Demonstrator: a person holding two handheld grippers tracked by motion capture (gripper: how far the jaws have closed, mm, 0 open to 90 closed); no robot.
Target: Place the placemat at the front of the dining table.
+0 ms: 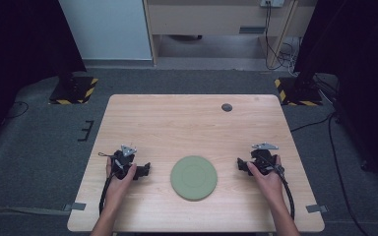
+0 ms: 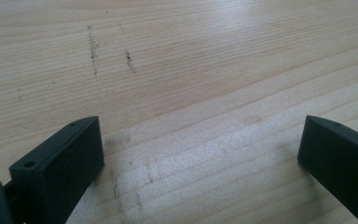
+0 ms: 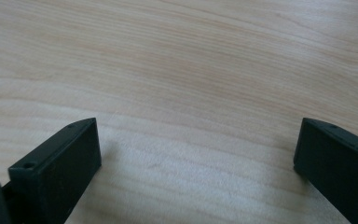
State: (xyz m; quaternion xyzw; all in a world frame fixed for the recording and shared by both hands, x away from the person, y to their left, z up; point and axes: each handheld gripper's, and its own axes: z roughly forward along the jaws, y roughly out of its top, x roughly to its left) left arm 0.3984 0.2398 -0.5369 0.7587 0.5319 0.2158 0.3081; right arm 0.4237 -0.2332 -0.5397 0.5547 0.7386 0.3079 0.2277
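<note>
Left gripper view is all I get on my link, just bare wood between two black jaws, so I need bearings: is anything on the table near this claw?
Observer: Yes. A round green plate lies flat on the table, between the left claw and the right claw.
Operator: Is either claw touching it?
Observer: No. Both rest on the wood, one on each side of the plate, with bare table between.
Operator: Is the right claw open too?
Observer: Yes. The right gripper view shows its jaws wide apart over bare wood.
</note>
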